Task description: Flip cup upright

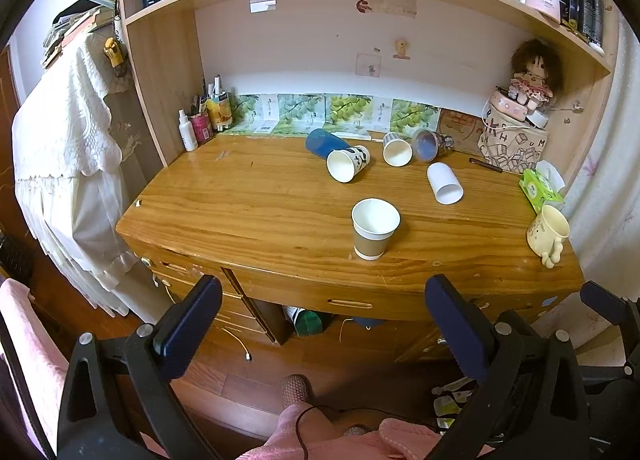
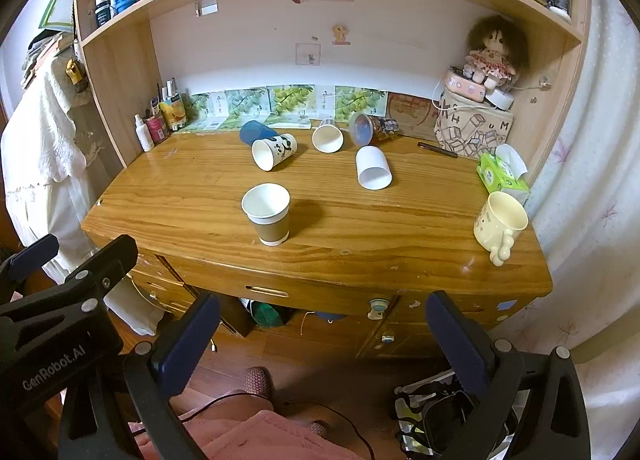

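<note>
Several cups lie on their sides at the back of the wooden desk [image 1: 240, 211]: a blue cup [image 1: 322, 142], a panda-print cup [image 1: 349, 163], a striped paper cup [image 1: 396, 148], a clear patterned cup [image 1: 430, 143] and a plain white cup [image 1: 444, 182]. A brown-sleeved paper cup [image 1: 374, 227] [image 2: 268, 213] stands upright near the front. A cream mug [image 1: 547, 234] [image 2: 500, 221] stands upright at the right. My left gripper [image 1: 324, 320] and right gripper [image 2: 322, 334] are both open and empty, held in front of and below the desk's edge.
Bottles and a pen holder [image 1: 200, 121] stand at the back left. A doll [image 1: 532, 73] sits on a box over a printed bag [image 1: 514, 145] at the back right, beside a green tissue pack [image 1: 540, 187] and a pen [image 1: 486, 165]. Shelves overhang the desk.
</note>
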`<control>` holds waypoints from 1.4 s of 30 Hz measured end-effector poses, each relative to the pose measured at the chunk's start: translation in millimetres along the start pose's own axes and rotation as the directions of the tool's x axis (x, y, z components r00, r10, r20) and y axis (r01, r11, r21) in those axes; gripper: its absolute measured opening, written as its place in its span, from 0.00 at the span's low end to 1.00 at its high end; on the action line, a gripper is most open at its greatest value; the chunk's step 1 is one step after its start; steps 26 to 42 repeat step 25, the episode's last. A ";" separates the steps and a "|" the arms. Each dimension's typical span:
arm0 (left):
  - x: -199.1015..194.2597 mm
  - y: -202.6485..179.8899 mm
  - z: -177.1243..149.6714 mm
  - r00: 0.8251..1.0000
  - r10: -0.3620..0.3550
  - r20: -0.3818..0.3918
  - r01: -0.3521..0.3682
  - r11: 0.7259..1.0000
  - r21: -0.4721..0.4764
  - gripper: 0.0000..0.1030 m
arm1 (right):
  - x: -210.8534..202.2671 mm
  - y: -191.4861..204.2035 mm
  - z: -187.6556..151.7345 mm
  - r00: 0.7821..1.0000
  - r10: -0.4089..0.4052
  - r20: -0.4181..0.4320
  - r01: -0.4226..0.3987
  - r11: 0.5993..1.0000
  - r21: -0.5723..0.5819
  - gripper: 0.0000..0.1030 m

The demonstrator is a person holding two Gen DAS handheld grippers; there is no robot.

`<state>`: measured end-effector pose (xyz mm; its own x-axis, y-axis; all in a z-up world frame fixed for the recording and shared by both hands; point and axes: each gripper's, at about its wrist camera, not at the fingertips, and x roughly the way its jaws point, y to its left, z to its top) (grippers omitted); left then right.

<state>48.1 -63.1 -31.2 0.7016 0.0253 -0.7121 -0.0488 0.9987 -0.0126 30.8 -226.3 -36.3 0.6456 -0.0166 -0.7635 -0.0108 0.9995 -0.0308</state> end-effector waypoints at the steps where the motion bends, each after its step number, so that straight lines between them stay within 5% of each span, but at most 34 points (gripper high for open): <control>1: -0.1 0.1 0.1 1.000 0.001 0.001 -0.001 1.000 0.001 0.99 | 0.5 -0.5 -0.2 1.000 -0.001 -0.001 0.001 1.000 0.002 1.00; 42: -4.4 -8.7 1.6 1.000 -0.003 0.029 0.003 1.000 0.002 0.99 | 2.4 -15.2 -2.8 1.000 -0.011 -0.011 0.011 0.999 0.042 1.00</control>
